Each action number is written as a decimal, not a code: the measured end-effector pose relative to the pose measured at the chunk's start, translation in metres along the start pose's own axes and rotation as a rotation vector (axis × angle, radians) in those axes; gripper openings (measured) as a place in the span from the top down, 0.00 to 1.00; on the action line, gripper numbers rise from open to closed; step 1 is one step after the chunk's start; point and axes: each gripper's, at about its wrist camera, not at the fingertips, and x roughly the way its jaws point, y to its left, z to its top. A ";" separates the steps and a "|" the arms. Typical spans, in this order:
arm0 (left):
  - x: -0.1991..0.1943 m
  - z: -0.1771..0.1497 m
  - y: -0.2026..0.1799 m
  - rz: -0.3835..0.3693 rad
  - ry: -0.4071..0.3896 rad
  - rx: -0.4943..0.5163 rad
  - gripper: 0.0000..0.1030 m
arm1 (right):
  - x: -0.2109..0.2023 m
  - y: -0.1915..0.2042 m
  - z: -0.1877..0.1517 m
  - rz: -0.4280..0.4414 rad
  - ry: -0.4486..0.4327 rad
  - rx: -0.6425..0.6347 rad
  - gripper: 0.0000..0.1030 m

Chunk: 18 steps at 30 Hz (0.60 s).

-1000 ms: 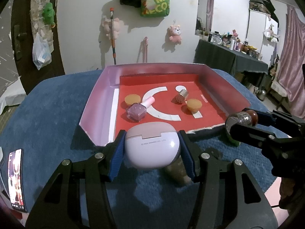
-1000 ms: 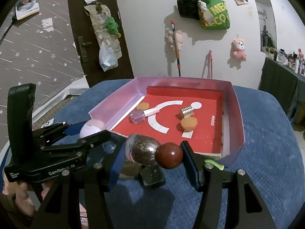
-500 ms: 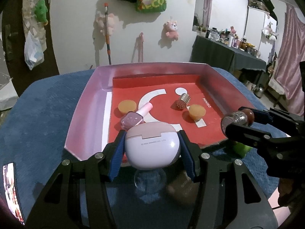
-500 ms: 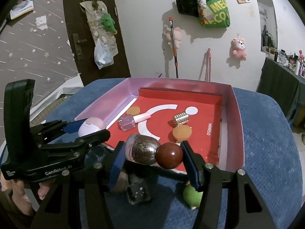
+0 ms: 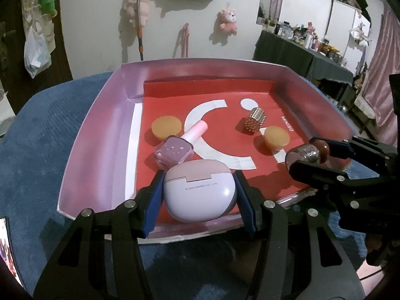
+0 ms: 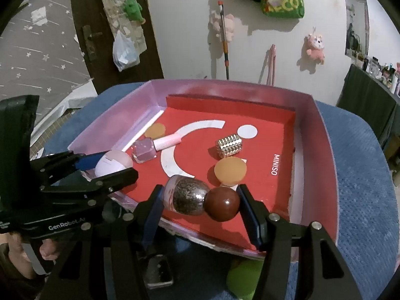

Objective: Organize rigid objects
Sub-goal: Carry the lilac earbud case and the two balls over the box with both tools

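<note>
Tongs first, seen from the left wrist: our left tongs (image 5: pixel 199 200) clamp a lilac earbud case (image 5: pixel 200 190) between their blue pads, and the case hangs over the near edge of a shallow pink tray (image 5: pixel 100 135) with a red floor. Just beyond the case lies a purple nail polish bottle (image 5: pixel 178 147) on its side, its pink cap pointing away from us, so close that we cannot tell whether the two touch. A round orange disc (image 5: pixel 166 126) sits beside the cap, a studded gold cylinder (image 5: pixel 254 120) lies farther right, and a second orange disc (image 5: pixel 276 137) rests just in front of it. The right tongs (image 5: pixel 307 153) come in from the right edge over the tray's near right corner, holding a glittery bottle with a brown ball cap (image 5: pixel 303 153). The tray rests on a blue textured worktop (image 5: pixel 37 155). A phone screen (image 5: pixel 7 245) shows at the far left edge.

From the right wrist, we see the right tongs (image 6: pixel 200 203) closed on the glittery bottle (image 6: pixel 188 195), held crosswise with its brown ball cap (image 6: pixel 222 203) against the right pad, above the tray's (image 6: pixel 312 155) near rim. The second orange disc (image 6: pixel 230 170) lies just behind it and the gold cylinder (image 6: pixel 229 145) beyond that. The left tongs (image 6: pixel 110 166) reach in from the left with the earbud case (image 6: pixel 113 165), the nail polish bottle (image 6: pixel 145 151) right behind them. Below our tongs, outside the tray, a green object (image 6: pixel 243 278) and a small dark square-sided bottle (image 6: pixel 158 272) lie on the worktop (image 6: pixel 362 175), partly hidden.
</note>
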 end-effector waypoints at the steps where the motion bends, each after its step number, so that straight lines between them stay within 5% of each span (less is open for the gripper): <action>1: 0.003 0.001 0.000 0.001 0.006 0.000 0.50 | 0.003 -0.001 0.000 -0.001 0.008 0.002 0.41; 18: 0.034 0.009 0.016 0.009 0.049 -0.036 0.50 | 0.035 -0.012 0.004 -0.014 0.069 0.031 0.41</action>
